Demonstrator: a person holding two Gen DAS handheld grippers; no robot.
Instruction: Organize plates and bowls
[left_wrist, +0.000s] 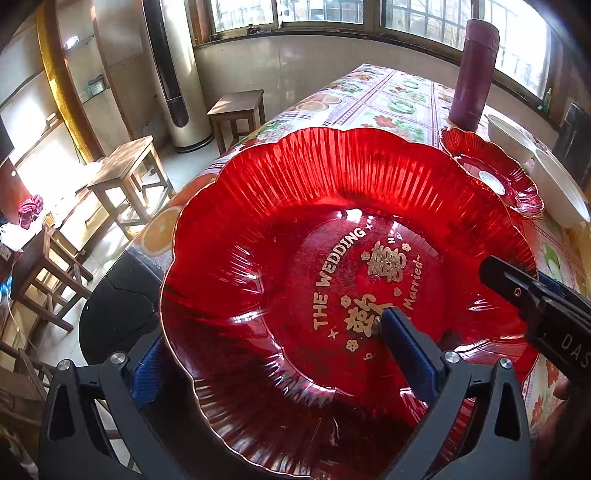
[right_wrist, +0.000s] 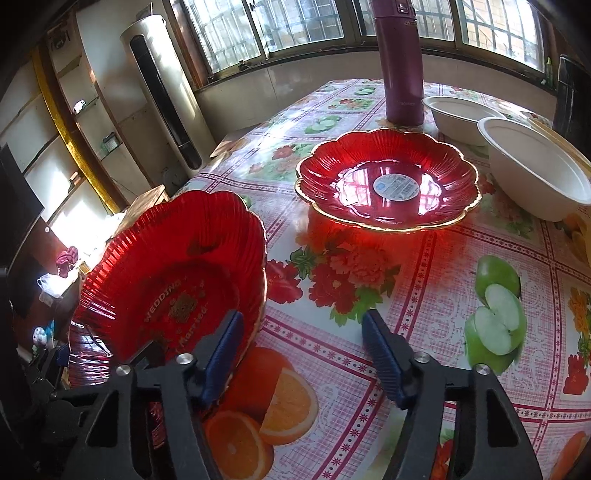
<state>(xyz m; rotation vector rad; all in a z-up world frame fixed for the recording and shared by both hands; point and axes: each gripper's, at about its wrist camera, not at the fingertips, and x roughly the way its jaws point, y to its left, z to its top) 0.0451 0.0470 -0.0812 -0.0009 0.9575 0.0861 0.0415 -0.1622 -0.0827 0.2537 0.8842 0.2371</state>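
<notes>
Setting: sunlit room with barred windows, wooden stools (left_wrist: 125, 177) on the floor, and a table covered by a glossy fruit-and-flower oilcloth (right_wrist: 424, 295).

Held plate: red ribbed translucent plate with scalloped gilt rim and gold "THE WEDDING" lettering (left_wrist: 332, 277); it is tilted, lifted at the table's left edge and partly overhanging the floor.

Left gripper (left_wrist: 269, 354): fingers closed across the held plate's near rim, one blue pad above the plate floor and the other seen through the red plastic beneath.

Right gripper (right_wrist: 303, 354): fingers spread apart and holding nothing, low over the oilcloth just beside the held plate's right rim; whether its left pad touches the rim cannot be told.

Target plate: second red scalloped plate with a round white sticker at its centre (right_wrist: 388, 181), flat on the table toward the far side.

Bowls: two white bowls (right_wrist: 532, 166), one behind the other near the table's right edge, just beside the target plate.

Bottle: tall purple flask (right_wrist: 402, 62), upright behind the target plate.

Step in hand: likely carrying the held plate over to stack on the target plate.

Doing it well: level the plate before lowering, align the scallops centre over centre, keep clear of the flask and the nearer bowl, and release only once the bases nest; a rim pinch on slick plastic can slip, so move slowly.
</notes>
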